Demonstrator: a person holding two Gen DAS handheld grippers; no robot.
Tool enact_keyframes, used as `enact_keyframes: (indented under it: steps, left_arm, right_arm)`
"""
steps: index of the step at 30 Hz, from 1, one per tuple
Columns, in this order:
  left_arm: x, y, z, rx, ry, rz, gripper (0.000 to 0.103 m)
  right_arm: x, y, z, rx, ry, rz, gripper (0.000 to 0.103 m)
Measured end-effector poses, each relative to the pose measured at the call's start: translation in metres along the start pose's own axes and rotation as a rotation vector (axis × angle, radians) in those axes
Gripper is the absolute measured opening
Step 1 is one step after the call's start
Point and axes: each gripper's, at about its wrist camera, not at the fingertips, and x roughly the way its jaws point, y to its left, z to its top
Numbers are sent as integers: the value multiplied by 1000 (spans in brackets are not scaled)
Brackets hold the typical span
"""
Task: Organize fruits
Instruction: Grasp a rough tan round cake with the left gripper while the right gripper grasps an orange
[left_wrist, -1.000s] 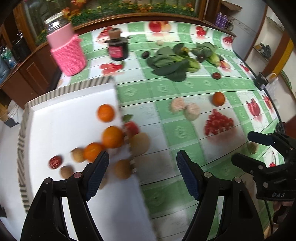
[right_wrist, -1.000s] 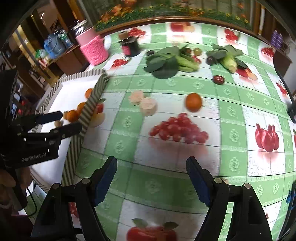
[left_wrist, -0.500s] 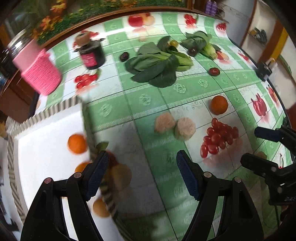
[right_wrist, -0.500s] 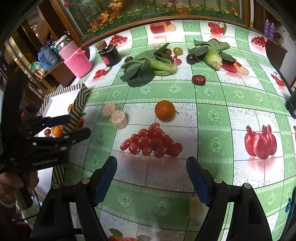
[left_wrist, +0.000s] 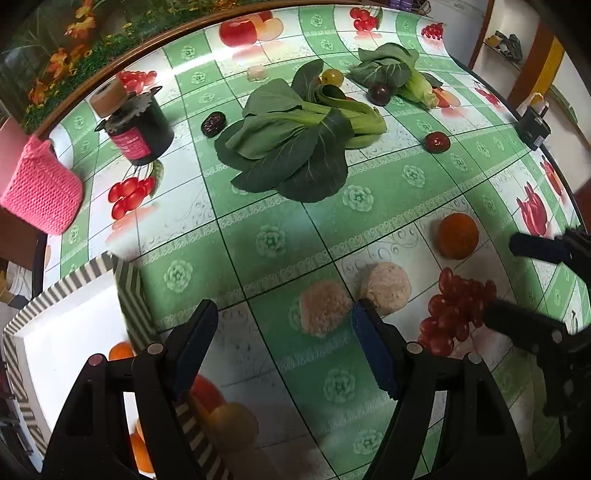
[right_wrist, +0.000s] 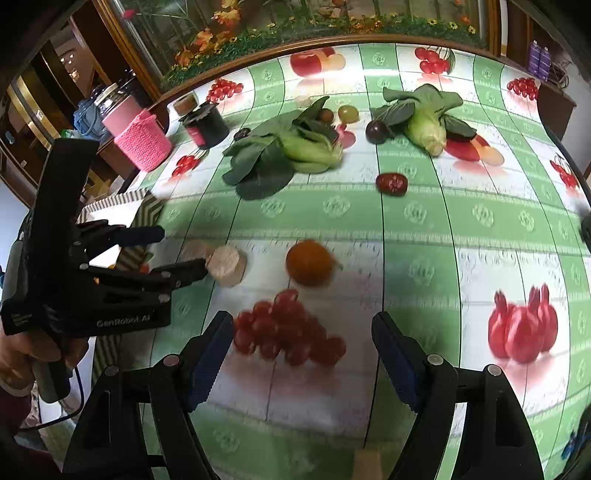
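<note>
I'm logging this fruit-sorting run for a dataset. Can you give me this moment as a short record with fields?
left tongs: open, empty, over the two pale lumps
right tongs: open, empty, over the grapes
tray: striped rim, at the table's left, oranges inside
loose fruit: orange, grapes, red date, dark plum
not fruit: bok choy, black jar
table: green fruit-print cloth

bright daylight | glare on far tablecloth (left_wrist: 251, 55) | fisheye edges | right view blurred
</note>
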Motion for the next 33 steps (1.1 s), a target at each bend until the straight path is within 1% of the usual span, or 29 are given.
enact_keyframes:
  steps: [2,3,4,7,8,9,10,11,12,13,15,16,19,24,27,33]
  left_arm:
    - [1,0,1,7,-1,-6,74]
    - [1,0,1,7,-1,-12,70]
    - [1,0,1,6,3,-17,61]
    - [5,2,1,-5,12,-21,47]
    - [5,4,1,-15,8,-37,45]
    - [5,4,1,-21,9,-47,39]
    - [5,4,1,-25,8,-55,31]
    - [4,4,1,-25,6,-54,25]
    - [3,4,1,-25,6,-52,25]
    - [3,4,0,-26,7,-57,24]
    - [2,6,-2,-41,14,-75,24]
    - [0,8,-4,-50,16,-80,24]
    - [-11,15,-10,-86,4,-97,24]
    - [-35,21,-23,-113,-24,-99,24]
    - [-48,20,-33,-115,-40,-83,24]
    - [-67,29,-55,-147,-50,-95,25]
  right_arm:
    - [5,-1,5,-9,0,-6,79]
    - [8,-1,8,-16,1,-11,79]
    - [10,-1,10,-20,0,-15,79]
    - [17,-2,17,-26,-3,-17,77]
    - [20,-3,20,-29,-1,-17,75]
    - [23,-3,22,-33,2,-22,72]
    - [26,-3,23,-37,7,-26,62]
    - [30,-3,25,-41,15,-26,48]
    - [34,-4,26,-43,29,-23,43]
    - [34,-3,26,-50,15,-32,38]
    - [33,-3,25,-47,19,-34,37]
    - [31,-3,25,-42,17,-28,32]
    - [21,-3,20,-30,16,-24,32]
    - [4,3,9,-24,10,8,31]
    - [-7,12,2,-28,6,23,31]
    - [-21,36,-11,-50,9,45,31]
